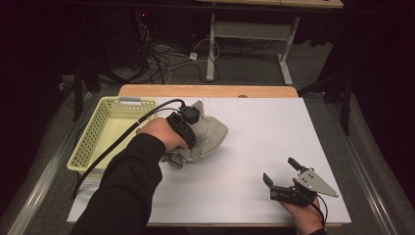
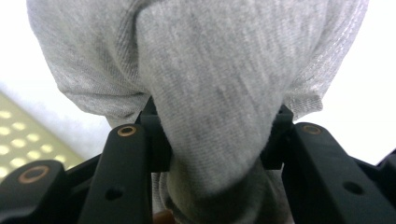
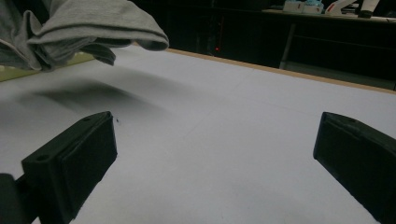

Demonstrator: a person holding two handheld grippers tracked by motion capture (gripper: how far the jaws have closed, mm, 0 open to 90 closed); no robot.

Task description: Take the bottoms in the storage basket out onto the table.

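Note:
A folded grey cloth hangs a little above the white table, left of centre; its shadow falls on the table in the right gripper view, under the cloth. My left gripper is shut on it: in the left gripper view a thick bundle of the cloth is pinched between the two black jaws. My right gripper rests low at the table's near right, open, nothing between its fingers.
A pale yellow perforated basket stands at the table's left edge, close beside the held cloth. The table's wooden far edge lies beyond. Cables and desk legs sit on the floor behind.

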